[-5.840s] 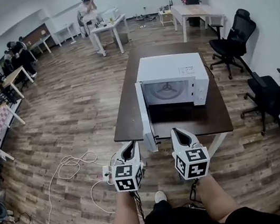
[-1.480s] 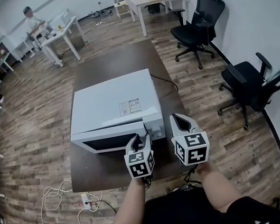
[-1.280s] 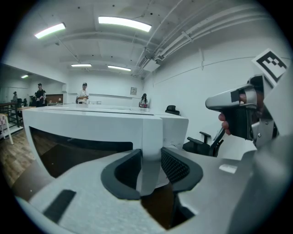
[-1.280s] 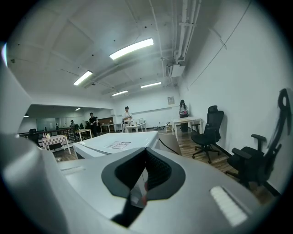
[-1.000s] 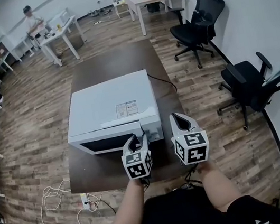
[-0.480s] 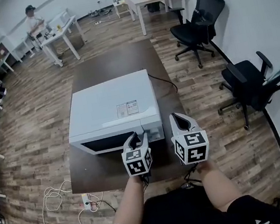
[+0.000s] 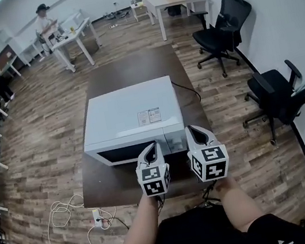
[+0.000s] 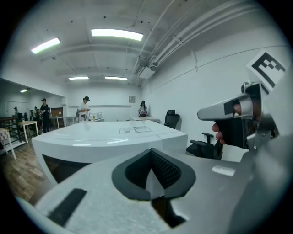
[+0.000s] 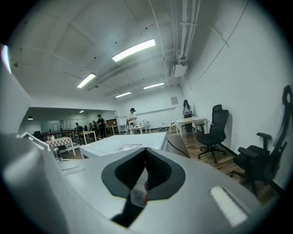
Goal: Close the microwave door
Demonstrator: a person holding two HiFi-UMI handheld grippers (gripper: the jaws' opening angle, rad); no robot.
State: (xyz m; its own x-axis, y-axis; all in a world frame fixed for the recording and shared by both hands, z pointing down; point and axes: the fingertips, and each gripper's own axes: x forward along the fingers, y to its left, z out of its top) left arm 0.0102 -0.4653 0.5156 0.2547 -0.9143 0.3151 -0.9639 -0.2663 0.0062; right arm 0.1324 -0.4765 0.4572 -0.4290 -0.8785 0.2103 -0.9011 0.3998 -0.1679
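1. The microwave sits on the dark tabletop, its front facing the person. Its long axis runs left to right across the head view.
2. The door looks flush with the body, with no gap showing at the edge, so I judge the closing done or all but done.
3. The left claw has just been closing and its jaws are now together with nothing between them. The left gripper view shows the pads meeting on empty air.
4. The right claw also has its jaws drawn together and holds nothing.
5. Key relation: the door lies straight ahead of both claws and a bit to the left. The left claw is nearer, with its tip just in front of the door's right end, by the control panel.
6. The right claw is off the microwave's right front corner, beside the door rather than in front of it.
7. Contact between the left claw and the door cannot be told from the head view. The left gripper view puts the microwave front ahead and left of the tips, apparently apart.
8. If the latch still needs seating, my guess is a short straight push forward with the left claw near the door's free right edge. The right claw has no job here.
9. The risk is low — at most, pushing hard could slide the whole microwave back on the tabletop.
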